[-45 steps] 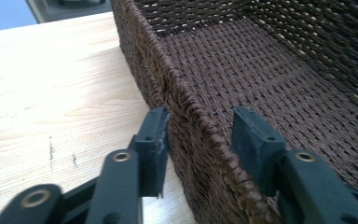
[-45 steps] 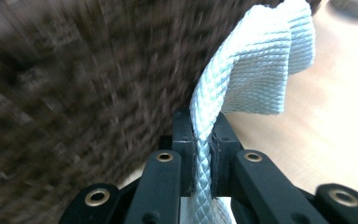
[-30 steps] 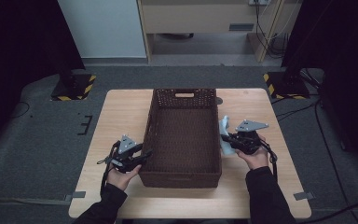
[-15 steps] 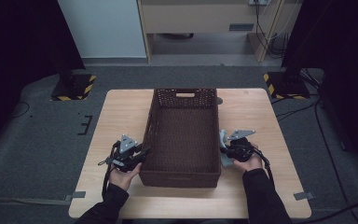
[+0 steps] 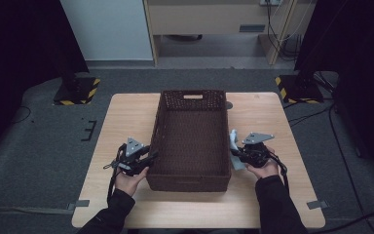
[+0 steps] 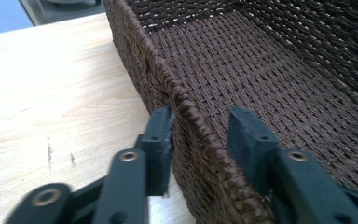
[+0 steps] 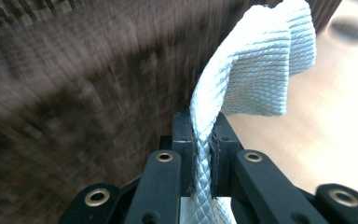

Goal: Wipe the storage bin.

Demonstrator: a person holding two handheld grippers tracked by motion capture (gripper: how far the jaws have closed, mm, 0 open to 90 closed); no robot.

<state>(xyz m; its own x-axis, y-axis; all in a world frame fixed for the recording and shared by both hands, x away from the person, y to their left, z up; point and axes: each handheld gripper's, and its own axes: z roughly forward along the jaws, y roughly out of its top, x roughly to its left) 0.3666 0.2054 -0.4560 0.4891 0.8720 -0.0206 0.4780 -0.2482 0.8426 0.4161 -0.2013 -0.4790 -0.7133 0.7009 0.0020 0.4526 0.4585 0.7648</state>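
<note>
high view: left tool (image 5: 152,157) just reopened astride basket (image 5: 193,105) wall; right tool (image 5: 233,152) pinching cloth (image 5: 233,141), now lower.

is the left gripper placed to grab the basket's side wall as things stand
Probably yes. The left gripper straddles the rim of the brown woven basket, one finger outside the wall, one inside; its fingers have just been opening, and nothing blocks them closing on the wall.

Left tool (image 6: 200,126) with jaws apart after just reopening, forearm reaching in from the near edge, right tool (image 7: 203,140) clamped tight, hand (image 5: 263,168) wrapped around its body
</note>
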